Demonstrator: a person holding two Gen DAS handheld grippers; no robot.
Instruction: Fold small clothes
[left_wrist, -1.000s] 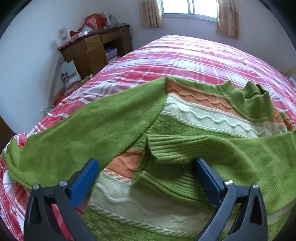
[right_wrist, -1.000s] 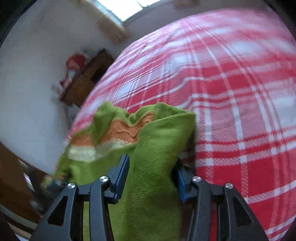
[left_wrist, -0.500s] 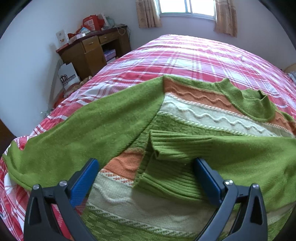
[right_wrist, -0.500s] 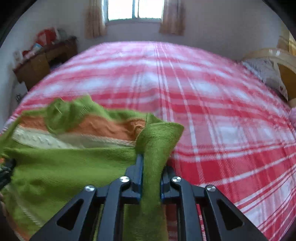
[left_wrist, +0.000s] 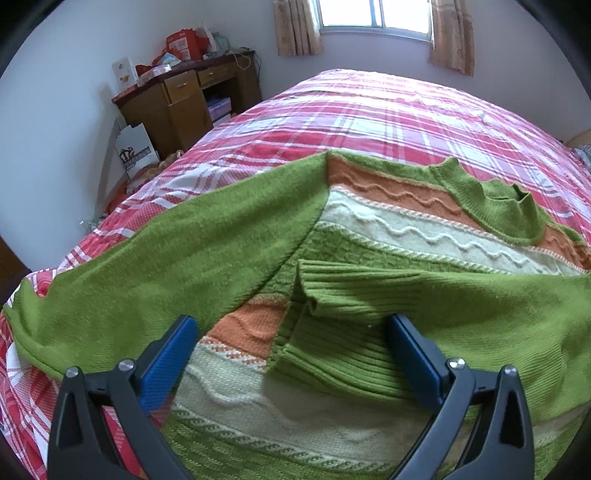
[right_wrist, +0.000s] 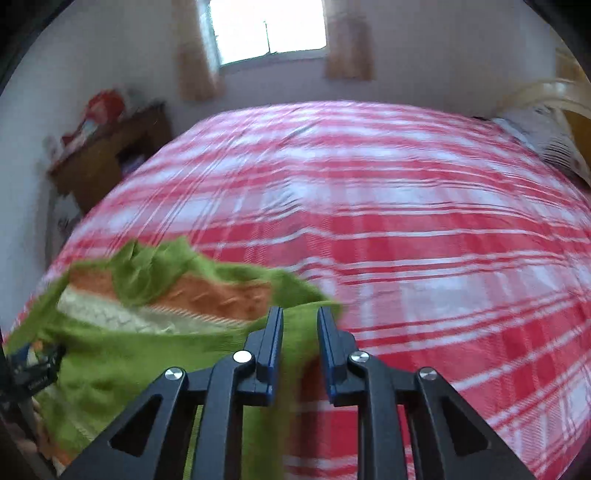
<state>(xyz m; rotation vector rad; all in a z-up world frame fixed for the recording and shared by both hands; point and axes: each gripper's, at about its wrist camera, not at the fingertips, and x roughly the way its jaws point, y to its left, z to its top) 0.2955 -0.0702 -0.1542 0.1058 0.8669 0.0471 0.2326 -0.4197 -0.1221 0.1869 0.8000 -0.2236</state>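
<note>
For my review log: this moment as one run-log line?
phase: folding green striped knit sweater | left gripper: open over sleeve cuff | right gripper: jaws just closed, gripping sweater edge | surface: red plaid bed

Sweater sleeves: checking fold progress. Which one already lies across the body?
The sleeve with its ribbed cuff on the striped sweater; the other sleeve stretches outward onto the bedspread.
</note>
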